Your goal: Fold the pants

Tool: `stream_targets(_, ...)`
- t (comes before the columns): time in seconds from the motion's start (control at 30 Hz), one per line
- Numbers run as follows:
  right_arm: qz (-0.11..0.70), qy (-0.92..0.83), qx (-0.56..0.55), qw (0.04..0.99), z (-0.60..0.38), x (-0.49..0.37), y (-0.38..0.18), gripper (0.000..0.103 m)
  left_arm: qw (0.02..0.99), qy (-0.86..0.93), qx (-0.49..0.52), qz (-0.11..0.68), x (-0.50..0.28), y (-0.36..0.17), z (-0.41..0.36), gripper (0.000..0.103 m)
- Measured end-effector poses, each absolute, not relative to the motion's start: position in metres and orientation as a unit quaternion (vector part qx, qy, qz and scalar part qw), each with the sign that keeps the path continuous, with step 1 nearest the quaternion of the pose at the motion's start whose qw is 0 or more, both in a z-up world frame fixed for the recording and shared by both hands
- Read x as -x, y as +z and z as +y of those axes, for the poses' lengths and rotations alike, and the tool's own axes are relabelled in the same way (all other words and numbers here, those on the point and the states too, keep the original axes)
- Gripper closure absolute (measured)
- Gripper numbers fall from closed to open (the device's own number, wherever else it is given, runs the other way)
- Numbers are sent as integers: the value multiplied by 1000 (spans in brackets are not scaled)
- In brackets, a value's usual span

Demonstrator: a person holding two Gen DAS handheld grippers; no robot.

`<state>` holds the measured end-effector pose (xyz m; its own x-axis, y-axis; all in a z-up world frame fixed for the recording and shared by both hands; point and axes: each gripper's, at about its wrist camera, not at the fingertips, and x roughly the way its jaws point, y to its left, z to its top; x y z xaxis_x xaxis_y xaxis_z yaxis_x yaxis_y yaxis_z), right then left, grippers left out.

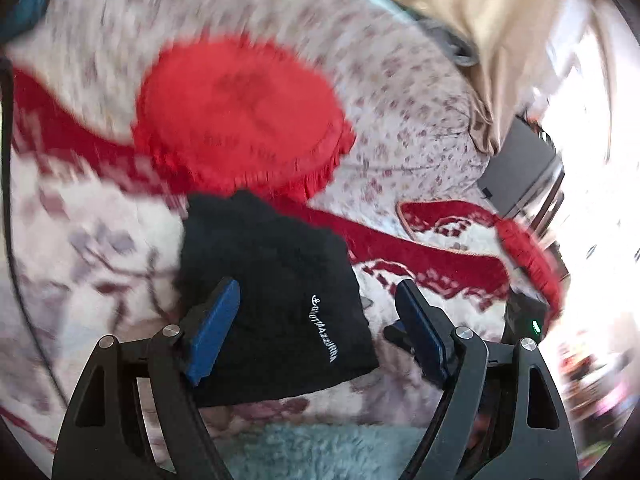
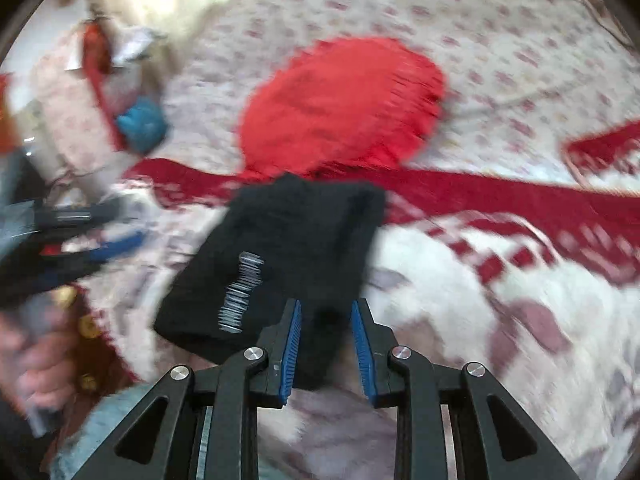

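Jaws, L: left gripper (image 1: 316, 328) stands wide, nothing pinched; black pants (image 1: 276, 300) lie below and between the blue pads (image 1: 214, 332), no contact seen.
Jaws, R: right gripper (image 2: 326, 344) narrow, pads part-closed w/ gap; near corner of the pants (image 2: 280, 272) sits between them. Whether the pads actually press cloth, can't tell — heavy blur.
Pants, place: folded to a compact dark bundle on the patterned bedspread (image 1: 80, 240), just in front of the round red cushion (image 1: 240, 116); far edge overlaps the red band of the spread.
Pants, axis: in the right wrist view, long axis runs from near-left (by the white logo text) up to far-right, roughly along the R gripper's pointing line, skewed a bit left.
Nearer hand: R, judged — bundle's near end reaches into its jaws; L seen at far left of the right wrist view, apart from the cloth.
Next move, judged: looks near done; any last fold or tidy turns on R working that near corner, L coming in from the left side.
Risk: thick bundle may spring open if tugged by one corner.
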<state>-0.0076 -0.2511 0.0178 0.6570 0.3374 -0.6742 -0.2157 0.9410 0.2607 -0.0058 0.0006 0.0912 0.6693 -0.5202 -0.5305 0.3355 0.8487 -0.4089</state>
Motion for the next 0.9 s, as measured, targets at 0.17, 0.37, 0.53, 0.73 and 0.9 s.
stream_targets(0.17,404,121,-75,904,-262,3,8,78,942,-171,25,288,41,90,-17,4)
stream_targets(0.37,399,132,-49,906,-249,3,9,78,942,-91,-41,320,27,73,-32,4)
stream_targets(0.53,395,133,-20,909,-240,9,8,78,940,-91,-35,327,33,71,-29,4)
stream_targets(0.73,391,130,-20,911,-242,9,9,78,925,-91,17,369,29,63,-25,1)
stream_targets(0.9,391,128,-17,911,-241,11,10,78,916,-86,15,391,27,55,-29,1)
